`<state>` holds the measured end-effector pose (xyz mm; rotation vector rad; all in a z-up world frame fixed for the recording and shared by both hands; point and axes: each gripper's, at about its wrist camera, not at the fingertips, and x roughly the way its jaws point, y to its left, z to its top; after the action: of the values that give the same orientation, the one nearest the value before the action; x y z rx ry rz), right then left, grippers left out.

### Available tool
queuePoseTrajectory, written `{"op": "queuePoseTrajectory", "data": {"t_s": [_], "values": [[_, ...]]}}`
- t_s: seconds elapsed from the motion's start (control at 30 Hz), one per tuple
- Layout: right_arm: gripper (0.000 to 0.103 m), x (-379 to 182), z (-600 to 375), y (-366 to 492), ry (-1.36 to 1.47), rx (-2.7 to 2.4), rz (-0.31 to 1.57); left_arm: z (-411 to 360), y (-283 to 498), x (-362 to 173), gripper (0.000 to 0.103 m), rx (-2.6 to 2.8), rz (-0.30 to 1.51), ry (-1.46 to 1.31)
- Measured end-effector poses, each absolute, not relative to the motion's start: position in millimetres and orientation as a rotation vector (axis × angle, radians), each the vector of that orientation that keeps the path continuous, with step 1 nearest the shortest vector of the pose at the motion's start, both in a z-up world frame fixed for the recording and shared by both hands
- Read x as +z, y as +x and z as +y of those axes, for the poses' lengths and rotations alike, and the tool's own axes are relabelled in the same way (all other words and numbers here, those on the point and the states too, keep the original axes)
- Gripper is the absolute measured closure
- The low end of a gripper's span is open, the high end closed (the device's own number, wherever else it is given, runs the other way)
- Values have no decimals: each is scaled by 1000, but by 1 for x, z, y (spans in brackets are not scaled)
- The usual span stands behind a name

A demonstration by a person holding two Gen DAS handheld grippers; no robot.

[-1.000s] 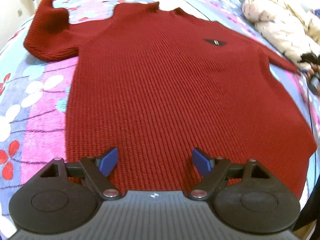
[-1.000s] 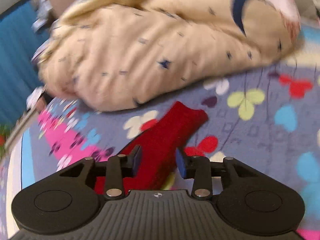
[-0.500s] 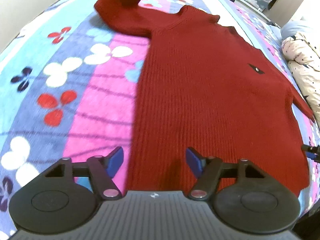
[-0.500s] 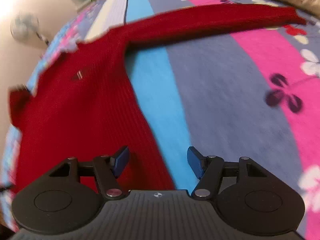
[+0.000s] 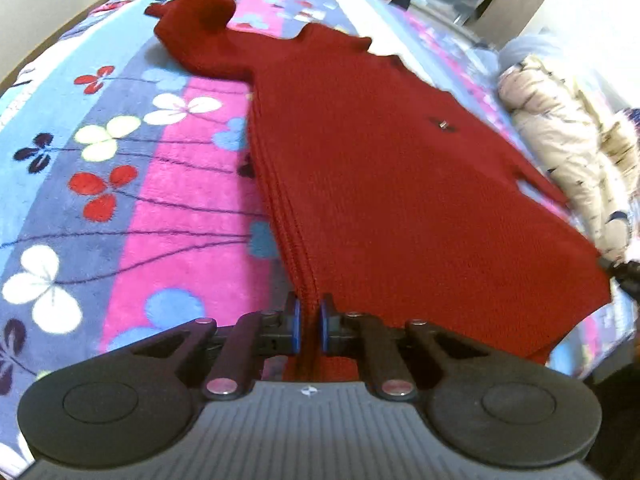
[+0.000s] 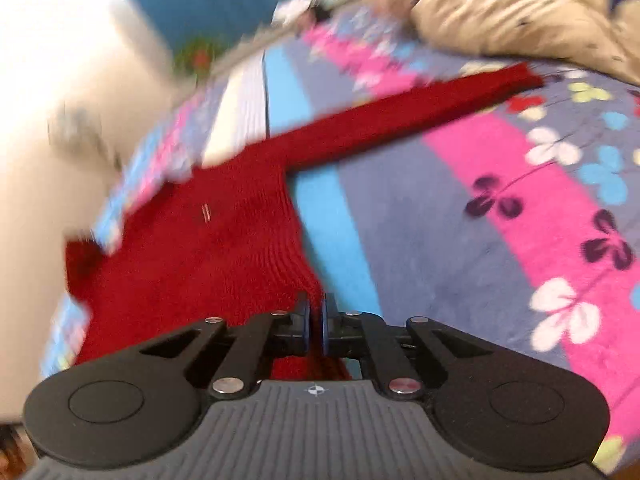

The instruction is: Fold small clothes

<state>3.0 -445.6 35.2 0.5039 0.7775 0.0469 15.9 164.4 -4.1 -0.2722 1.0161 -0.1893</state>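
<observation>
Sweater (image 5: 380,184) in red knit lies spread flat, front up, on the flowered blanket (image 5: 120,200) of a bed, with one sleeve (image 5: 200,32) bunched up at the far corner in the left wrist view and the other sleeve (image 6: 400,120) stretched straight out across the blanket in the right wrist view. A beige padded garment (image 5: 568,140) sits heaped beside it.

We judge the knit to be soft, thick and limp: it will sag and stretch under its own weight, so it wants holding at both bottom corners at once, along the ribbed hem, where the fabric is doubled and firmest. It should not slip between the pads.

That is where we have it. Our left gripper (image 5: 308,326) has its jaws clamped on the hem at one side seam, and a ridge of fabric rises from the pads toward the armpit. Our right gripper (image 6: 316,322) is likewise pinched tight on the opposite hem corner. Both tools point steeply down at the bed from the near edge, the right view blurred.
</observation>
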Motion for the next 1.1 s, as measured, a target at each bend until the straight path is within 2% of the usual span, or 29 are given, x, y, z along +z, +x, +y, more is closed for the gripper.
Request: {"op": "queuePoseTrajectory", "data": {"t_s": [0.13, 0.2, 0.27, 0.33, 0.37, 0.47, 0.5, 0.57, 0.63, 0.73, 0.87, 0.93, 1.0, 1.1], "values": [[97, 6, -449, 7, 498, -53, 938, 162, 22, -24, 92, -124, 1135, -185], [95, -15, -441, 16, 461, -84, 1053, 162, 21, -26, 85, -77, 1150, -134], [86, -10, -430, 16, 370, -138, 1015, 161, 13, -13, 85, -57, 1069, -116], [83, 5, -422, 12, 309, -147, 907, 160, 7, 3, 79, -118, 976, -135], [76, 13, -417, 10, 295, -120, 848, 157, 4, 8, 75, -161, 948, -142], [59, 19, -398, 14, 294, 30, 787, 145, 6, 3, 71, -231, 980, -111], [57, 17, -394, 16, 301, 79, 812, 142, 10, -5, 63, -240, 1026, -91], [45, 0, -385, 27, 311, 141, 938, 134, 19, -26, 52, -228, 1161, -37], [46, -23, -378, 37, 267, 140, 1080, 123, 19, -32, 49, -228, 1176, 50], [46, -11, -370, 41, 212, 128, 1029, 123, 16, -19, 45, -258, 1094, 15], [46, 22, -372, 40, 170, 88, 843, 130, 19, 2, 32, -209, 953, -61], [46, 48, -378, 41, 164, 80, 722, 131, 25, 10, 30, -170, 898, -85], [44, 68, -388, 42, 162, 77, 638, 134, 31, 17, 28, -131, 839, -96], [35, 91, -411, 37, 160, 98, 540, 136, 39, 27, 21, -90, 751, -108]]}}
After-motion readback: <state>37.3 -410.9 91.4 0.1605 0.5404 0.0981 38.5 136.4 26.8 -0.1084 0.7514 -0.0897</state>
